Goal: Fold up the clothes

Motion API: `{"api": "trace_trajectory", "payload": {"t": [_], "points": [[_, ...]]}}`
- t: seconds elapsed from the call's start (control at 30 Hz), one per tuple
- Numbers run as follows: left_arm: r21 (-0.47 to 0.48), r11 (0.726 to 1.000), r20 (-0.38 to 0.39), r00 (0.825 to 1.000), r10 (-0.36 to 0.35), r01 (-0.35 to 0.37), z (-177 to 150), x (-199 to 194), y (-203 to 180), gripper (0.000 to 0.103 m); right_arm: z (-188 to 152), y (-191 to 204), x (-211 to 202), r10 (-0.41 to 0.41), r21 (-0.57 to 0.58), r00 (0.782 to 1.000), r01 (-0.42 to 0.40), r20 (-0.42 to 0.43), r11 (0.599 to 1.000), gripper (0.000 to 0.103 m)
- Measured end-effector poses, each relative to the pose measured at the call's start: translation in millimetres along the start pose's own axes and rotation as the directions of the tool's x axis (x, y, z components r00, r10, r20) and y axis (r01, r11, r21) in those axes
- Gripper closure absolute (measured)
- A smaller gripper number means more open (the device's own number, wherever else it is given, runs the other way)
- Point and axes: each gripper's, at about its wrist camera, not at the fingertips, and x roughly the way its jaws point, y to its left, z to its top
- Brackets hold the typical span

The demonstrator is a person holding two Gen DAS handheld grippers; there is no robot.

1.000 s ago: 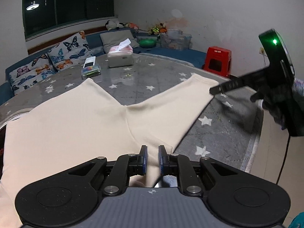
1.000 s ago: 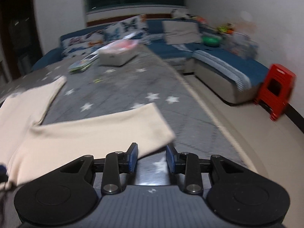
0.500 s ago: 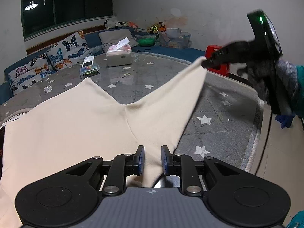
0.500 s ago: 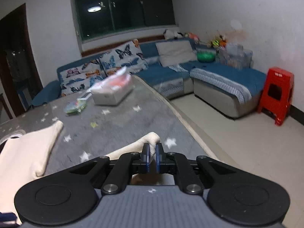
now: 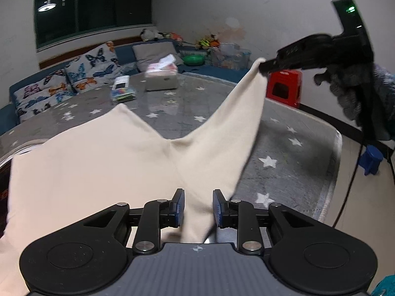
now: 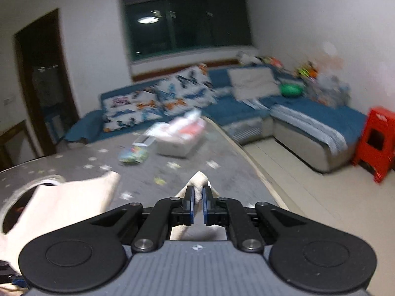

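Observation:
Cream trousers [image 5: 98, 162] lie spread on the grey star-patterned table [image 5: 296, 143]. My left gripper [image 5: 198, 207] sits low at their near edge; its jaws are opening, and a fold of the cloth still runs between the blue pads. The right gripper [image 5: 263, 67], held in a gloved hand [image 5: 350, 91], is shut on the hem of the right leg and holds it up off the table, so the leg hangs as a taut strip. In the right wrist view the pinched hem [image 6: 198, 181] pokes out above the shut right gripper [image 6: 198, 197]; the other leg [image 6: 74, 197] lies flat at the left.
A white tissue box [image 5: 161, 80] and a small colourful stack [image 5: 122, 91] sit at the table's far side. A blue sofa [image 6: 308, 113] with butterfly cushions runs behind. A red stool [image 5: 286, 86] stands on the floor past the table's right edge.
The right gripper closed on the end of the right leg and lifted it off the table. The left jaws, nearly closed on the cloth before, have spread apart.

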Motion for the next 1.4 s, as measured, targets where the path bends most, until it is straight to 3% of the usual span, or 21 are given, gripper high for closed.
{"api": "trace_trajectory", "payload": {"t": [0.17, 0.3, 0.5, 0.7, 0.9, 0.97, 1.07, 1.17, 1.4], "points": [[-0.075, 0.994, 0.030, 0.996, 0.078, -0.076, -5, -24, 28, 0.071, 20, 47, -13, 0.128, -0.102, 0.991, -0.124, 0.030, 0.987, 0.097], [-0.153, 0.976, 0.045, 0.986, 0.162, -0.153, -15, -47, 55, 0.070, 27, 101, -12, 0.262, -0.189, 0.965, -0.257, 0.006, 0.948, 0.097], [-0.257, 0.935, 0.042, 0.964, 0.263, -0.244, -32, -74, 90, 0.067, 9, 185, 4, 0.429, -0.295, 0.896, -0.442, -0.112, 0.847, 0.097], [-0.319, 0.905, 0.022, 0.952, 0.305, -0.283, -47, -87, 109, 0.067, -31, 244, 19, 0.498, -0.342, 0.828, -0.560, -0.256, 0.755, 0.097], [-0.335, 0.897, 0.017, 0.951, 0.310, -0.287, -50, -88, 112, 0.067, -67, 266, 24, 0.533, -0.316, 0.761, -0.642, -0.369, 0.699, 0.094], [-0.337, 0.896, 0.015, 0.950, 0.313, -0.290, -51, -89, 112, 0.067, -71, 266, 23, 0.538, -0.309, 0.751, -0.653, -0.383, 0.692, 0.093], [-0.335, 0.896, 0.015, 0.949, 0.314, -0.291, -51, -89, 112, 0.065, -68, 256, 15, 0.543, -0.314, 0.753, -0.653, -0.372, 0.689, 0.084], [-0.324, 0.902, 0.013, 0.952, 0.306, -0.286, -49, -86, 109, 0.065, -62, 235, 10, 0.514, -0.324, 0.782, -0.617, -0.352, 0.717, 0.084], [-0.294, 0.910, -0.018, 0.954, 0.301, -0.292, -42, -64, 111, 0.066, -60, 160, 16, 0.349, -0.275, 0.882, -0.438, -0.317, 0.856, 0.084]]}}
